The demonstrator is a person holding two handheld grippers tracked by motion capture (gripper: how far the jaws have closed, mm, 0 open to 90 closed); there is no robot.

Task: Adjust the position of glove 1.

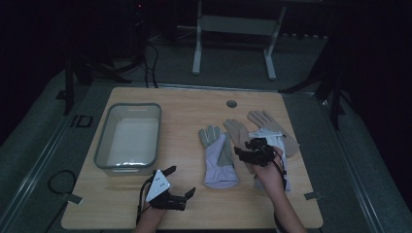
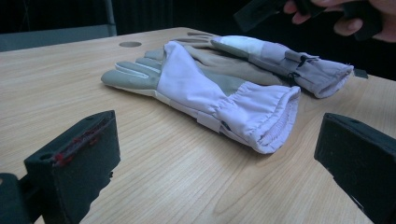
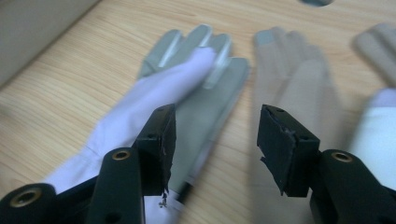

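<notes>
Table (image 1: 194,213), light wood, dim room. Notes run left to right.

Bin (image 1: 108,141): grey, at 9 o'clock from table centre, nothing visible inside.

Left gripper (image 1: 183,181): at 7 o'clock near the front edge, resting low, jaws wide apart and holding nothing. In the left gripper view bare wood lies between its jaws, and the gloves lie ahead of them.

Lilac glove (image 1: 218,155): flat just right of centre, fingers toward 12, cuff toward 6. Grey palm patch showing; cuff gathered and free.

Tan glove (image 1: 239,131): at 1 o'clock from the lilac glove, lying flat and partly under the neighbouring one.

Right gripper (image 1: 248,148): hovers over the gloves at about 4 o'clock from centre. Jaws part open, nothing pinched; in the right gripper view only table and glove edges show between them.

Second lilac glove (image 2: 280,58): to the right, lying across the tan pair; second tan glove (image 1: 267,124) beyond at 2 o'clock.

Progress, as judged: the gloves look meant for the bin. None is in yet; all four are on the table. Nothing gripped. Whole job left.
</notes>
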